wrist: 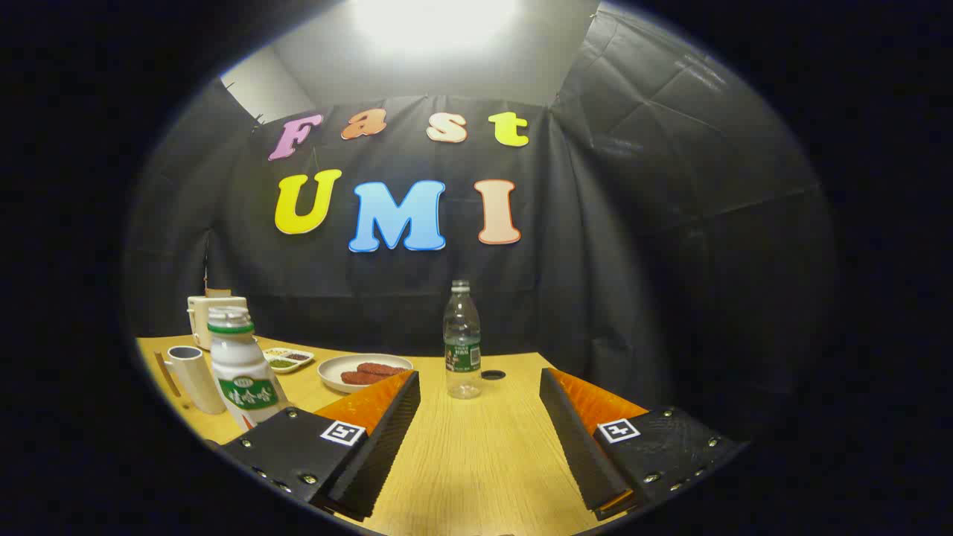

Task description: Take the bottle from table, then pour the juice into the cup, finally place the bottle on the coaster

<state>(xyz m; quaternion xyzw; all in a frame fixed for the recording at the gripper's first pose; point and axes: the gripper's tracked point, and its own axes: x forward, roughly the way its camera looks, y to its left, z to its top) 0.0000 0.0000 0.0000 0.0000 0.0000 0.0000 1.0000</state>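
I cannot read any label here. The clear plastic bottle with the green label point(462, 341) carries print too small to make out. The white bottle with the green band point(240, 366) shows white characters, blurred. My gripper point(480, 385), fingers apart, bears two square black-and-white marker tags.

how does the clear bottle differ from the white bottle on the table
The clear bottle is see-through and slim; the white bottle is opaque and wider. The clear bottle stands just ahead of the open gripper; the white bottle stands off to its left, beside a cup. Both are upright with green labels.
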